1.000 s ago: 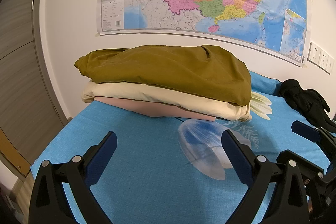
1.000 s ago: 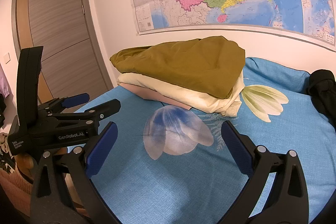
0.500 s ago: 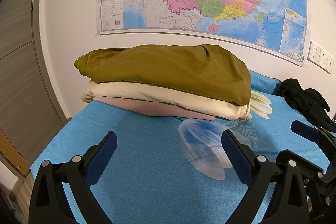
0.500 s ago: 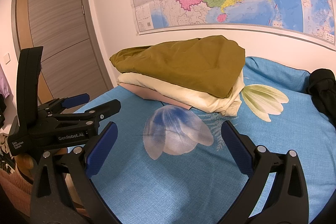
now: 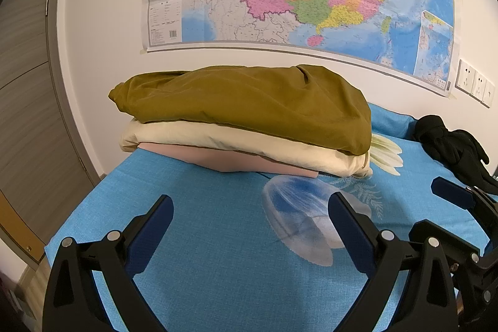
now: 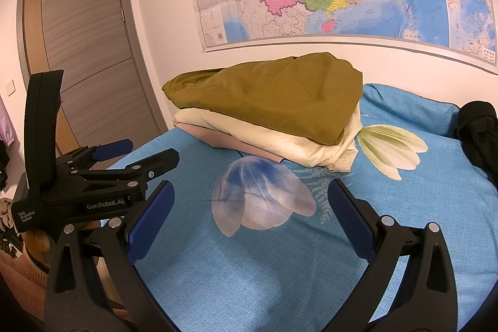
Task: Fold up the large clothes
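Pink garment (image 5: 236, 159) mostly hidden under folded stack; both tools gape wide, empty.

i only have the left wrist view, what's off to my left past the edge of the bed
Observer: A grey wooden door, shut, shows in full in the right wrist view.
Operator: is my left hand-held gripper open, seen from the other side
Observer: Yes, the left hand-held gripper shows from the side there, jaws apart, nothing between them.
Operator: and the right one
Observer: The right hand-held gripper is open over the blue bedsheet, short of the folded clothes pile.
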{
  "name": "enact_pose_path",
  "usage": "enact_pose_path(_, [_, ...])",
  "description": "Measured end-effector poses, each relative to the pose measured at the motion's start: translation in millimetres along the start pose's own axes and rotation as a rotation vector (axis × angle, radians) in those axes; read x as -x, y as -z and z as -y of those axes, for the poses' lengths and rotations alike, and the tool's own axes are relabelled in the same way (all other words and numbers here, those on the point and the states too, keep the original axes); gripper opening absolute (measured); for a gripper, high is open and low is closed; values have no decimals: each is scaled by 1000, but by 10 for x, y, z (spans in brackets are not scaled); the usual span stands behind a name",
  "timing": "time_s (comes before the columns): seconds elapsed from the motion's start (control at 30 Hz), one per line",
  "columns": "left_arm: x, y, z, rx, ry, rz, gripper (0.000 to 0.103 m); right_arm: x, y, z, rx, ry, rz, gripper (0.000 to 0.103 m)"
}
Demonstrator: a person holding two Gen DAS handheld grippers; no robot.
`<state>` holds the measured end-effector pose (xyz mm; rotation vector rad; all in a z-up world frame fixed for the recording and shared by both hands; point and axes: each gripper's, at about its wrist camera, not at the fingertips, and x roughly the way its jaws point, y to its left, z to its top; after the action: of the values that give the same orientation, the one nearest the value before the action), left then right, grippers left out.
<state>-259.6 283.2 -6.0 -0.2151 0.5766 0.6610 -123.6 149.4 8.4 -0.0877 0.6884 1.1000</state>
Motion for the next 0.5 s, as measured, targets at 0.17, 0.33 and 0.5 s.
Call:
enact_pose_path(0.17, [-4, 10, 13, -3, 3, -3, 96, -5, 3, -6, -2, 5, 0, 97])
enact_pose_path(0.33, [-5, 4, 10, -3, 3, -1, 96, -8, 5, -14, -5, 1, 2, 97])
enact_pose_path(0.5, [4, 14, 38, -17, 0, 25, 96, -6, 7, -6, -7, 2, 2, 97])
